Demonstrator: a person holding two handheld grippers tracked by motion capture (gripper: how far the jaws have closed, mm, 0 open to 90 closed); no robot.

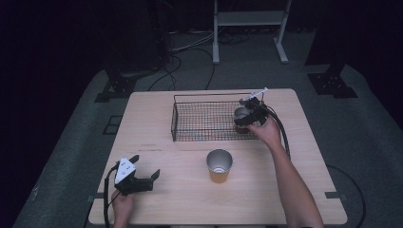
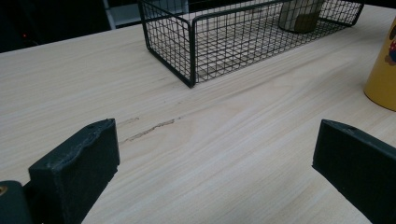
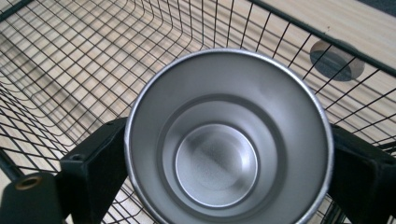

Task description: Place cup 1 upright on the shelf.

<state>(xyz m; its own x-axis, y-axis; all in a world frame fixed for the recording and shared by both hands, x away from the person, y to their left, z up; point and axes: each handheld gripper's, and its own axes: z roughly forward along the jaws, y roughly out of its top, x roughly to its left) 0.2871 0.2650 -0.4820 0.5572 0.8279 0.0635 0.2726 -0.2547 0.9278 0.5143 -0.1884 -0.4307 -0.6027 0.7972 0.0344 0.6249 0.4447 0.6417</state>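
Observation:
A steel cup (image 1: 241, 113) stands upright at the right end of a black wire basket (image 1: 174, 119). My right gripper (image 1: 245, 119) reaches into the basket from the right. In the right gripper view its jaws flank the cup (image 3: 229, 140) just under the rim, and they look open and loose around it, with the basket mesh (image 3: 70, 70) below. A second cup (image 1: 219, 166), yellow outside and steel inside, stands on the table in front of the basket. My left gripper (image 1: 145, 166) rests near the table's front left edge, open with nothing in it (image 2: 215, 154).
The wooden table (image 1: 157, 199) has a round cable hole (image 3: 337, 65) just beyond the basket's far right corner. In the left gripper view the basket (image 2: 191, 51) lies ahead and the yellow cup (image 2: 383, 70) stands at the right edge. Stands and cables lie on the floor behind.

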